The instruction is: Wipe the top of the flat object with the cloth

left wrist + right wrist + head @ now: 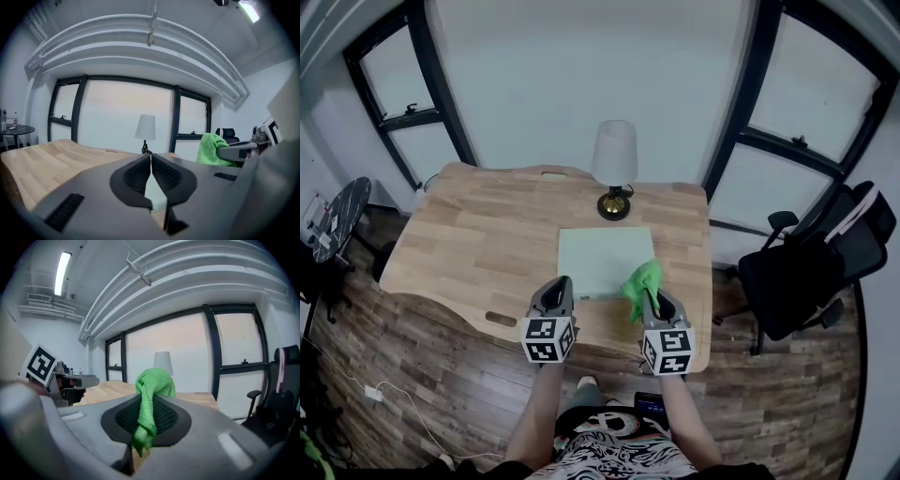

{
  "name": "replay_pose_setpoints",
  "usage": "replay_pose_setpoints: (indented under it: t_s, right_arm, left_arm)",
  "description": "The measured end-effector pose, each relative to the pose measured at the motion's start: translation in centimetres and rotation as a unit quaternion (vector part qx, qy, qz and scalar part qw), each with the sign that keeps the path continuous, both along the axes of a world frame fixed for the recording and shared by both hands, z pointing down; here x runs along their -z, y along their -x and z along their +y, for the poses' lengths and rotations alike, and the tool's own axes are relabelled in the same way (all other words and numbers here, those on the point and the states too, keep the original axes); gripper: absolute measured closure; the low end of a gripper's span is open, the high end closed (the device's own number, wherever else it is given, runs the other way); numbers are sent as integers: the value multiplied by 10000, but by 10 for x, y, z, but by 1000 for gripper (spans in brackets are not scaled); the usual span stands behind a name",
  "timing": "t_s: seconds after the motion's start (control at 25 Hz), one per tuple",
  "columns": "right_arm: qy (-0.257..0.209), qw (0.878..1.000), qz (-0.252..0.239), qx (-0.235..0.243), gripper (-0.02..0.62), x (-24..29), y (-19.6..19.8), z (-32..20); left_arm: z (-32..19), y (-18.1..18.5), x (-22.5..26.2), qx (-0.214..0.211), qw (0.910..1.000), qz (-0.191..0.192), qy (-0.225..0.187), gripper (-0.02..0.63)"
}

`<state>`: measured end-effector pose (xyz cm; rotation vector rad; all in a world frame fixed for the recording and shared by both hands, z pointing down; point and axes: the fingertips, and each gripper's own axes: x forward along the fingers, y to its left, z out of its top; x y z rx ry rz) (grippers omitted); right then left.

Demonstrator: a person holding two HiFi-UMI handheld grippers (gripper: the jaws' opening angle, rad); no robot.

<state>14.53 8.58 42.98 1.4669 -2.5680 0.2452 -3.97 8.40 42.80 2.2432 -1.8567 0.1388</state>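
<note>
A pale green flat board [605, 260] lies on the wooden table [478, 244], in front of the lamp. My right gripper [651, 298] is shut on a bright green cloth [641, 282], which bunches up above the board's near right corner. In the right gripper view the cloth [150, 404] hangs pinched between the jaws. My left gripper [555, 292] is shut with nothing in it, held just off the board's near left corner. The left gripper view has the jaws [150, 169] pressed together, a strip of the board [153, 193] below them and the cloth [212, 149] to the right.
A table lamp [614, 169] with a white shade stands just behind the board. A black office chair [811, 267] sits right of the table. A small round side table [337, 216] is at the far left. Dark-framed windows line the back wall.
</note>
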Motion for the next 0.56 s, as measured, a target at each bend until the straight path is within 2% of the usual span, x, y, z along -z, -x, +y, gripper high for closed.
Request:
replay_pose_setpoints:
  t_s: [0.28, 0.56]
  right_arm:
    - [112, 9996, -237, -49, 558, -1, -6, 7]
    - [30, 9997, -227, -125, 558, 5, -17, 8]
  left_arm:
    - [7, -1, -2, 8, 10000, 76, 47, 594]
    - [8, -7, -2, 8, 10000, 94, 12, 594]
